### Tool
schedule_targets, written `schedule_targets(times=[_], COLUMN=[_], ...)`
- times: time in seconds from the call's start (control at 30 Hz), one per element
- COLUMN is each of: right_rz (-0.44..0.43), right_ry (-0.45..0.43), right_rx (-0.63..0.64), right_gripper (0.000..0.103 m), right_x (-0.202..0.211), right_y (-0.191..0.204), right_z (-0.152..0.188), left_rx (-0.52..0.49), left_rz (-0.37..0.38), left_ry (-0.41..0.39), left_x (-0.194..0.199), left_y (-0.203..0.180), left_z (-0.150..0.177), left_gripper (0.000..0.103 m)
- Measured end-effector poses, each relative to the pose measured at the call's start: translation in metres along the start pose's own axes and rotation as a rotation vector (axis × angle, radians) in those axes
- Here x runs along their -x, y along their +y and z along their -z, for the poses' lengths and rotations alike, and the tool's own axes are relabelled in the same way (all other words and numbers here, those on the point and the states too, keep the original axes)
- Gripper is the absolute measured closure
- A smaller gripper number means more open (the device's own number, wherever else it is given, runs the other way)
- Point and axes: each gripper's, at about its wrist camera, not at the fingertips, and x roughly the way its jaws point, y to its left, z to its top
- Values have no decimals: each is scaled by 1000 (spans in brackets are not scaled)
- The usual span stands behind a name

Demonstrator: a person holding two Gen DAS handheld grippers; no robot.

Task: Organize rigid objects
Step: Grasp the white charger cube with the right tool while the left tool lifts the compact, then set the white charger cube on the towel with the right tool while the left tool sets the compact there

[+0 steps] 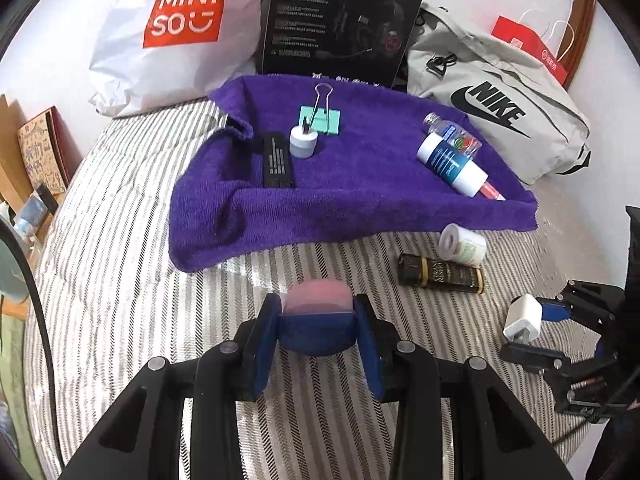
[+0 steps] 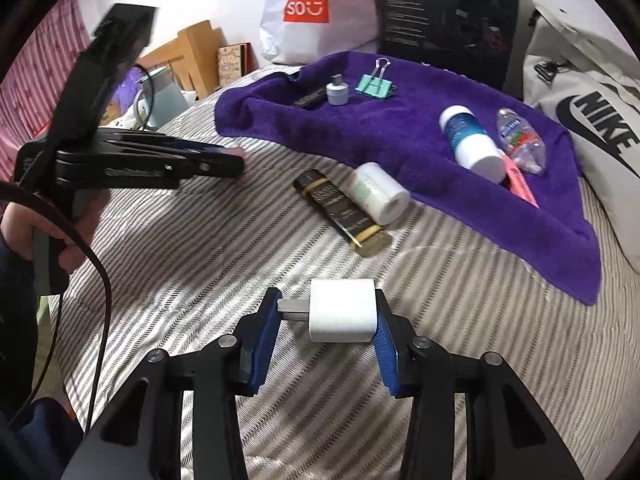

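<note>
My left gripper (image 1: 316,312) is shut on a round pink-topped, dark blue puck (image 1: 316,316) just above the striped bed cover. My right gripper (image 2: 326,308) is shut on a white charger plug (image 2: 343,310): one pad is on its body, the other at its prongs. Beyond lies a purple towel (image 1: 360,204) holding a teal binder clip (image 1: 322,120), a small grey cylinder (image 1: 303,142), a black bar (image 1: 278,160), a white-and-blue bottle (image 1: 452,164) and a clear bottle (image 1: 452,132). A white roll (image 2: 380,194) and a dark brown tube (image 2: 340,208) lie on the cover in front of the towel.
A white Miniso bag (image 1: 172,32), a black box (image 1: 340,20) and a grey Nike bag (image 1: 500,112) stand behind the towel against the wall. Wooden furniture (image 2: 192,56) is beyond the bed's left edge. A black cable (image 2: 100,280) hangs by the hand holding the left gripper.
</note>
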Motion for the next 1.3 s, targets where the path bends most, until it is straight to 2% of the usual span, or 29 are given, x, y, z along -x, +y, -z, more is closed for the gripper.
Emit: schedule_targets(times=[0.4, 0.67, 1.03, 1.3], right_rz=[-16, -34, -30, -58], right_ry=[-17, -43, -113, -92], right_rx=[-80, -114, -122, -127], right_gripper=[60, 60, 59, 59], right_x=[13, 21, 33, 0], right_y=[-21, -35, -59, -78], right_z=[1, -12, -61, -102], left_rx=[-4, -13, -18, 0], left_rz=[-4, 7, 16, 3], left_ry=[-6, -36, -44, -32], left_x=[1, 14, 1, -17], left_y=[-4, -7, -3, 13], left_z=[-6, -26, -67, -82], left_gripper=[68, 68, 68, 68])
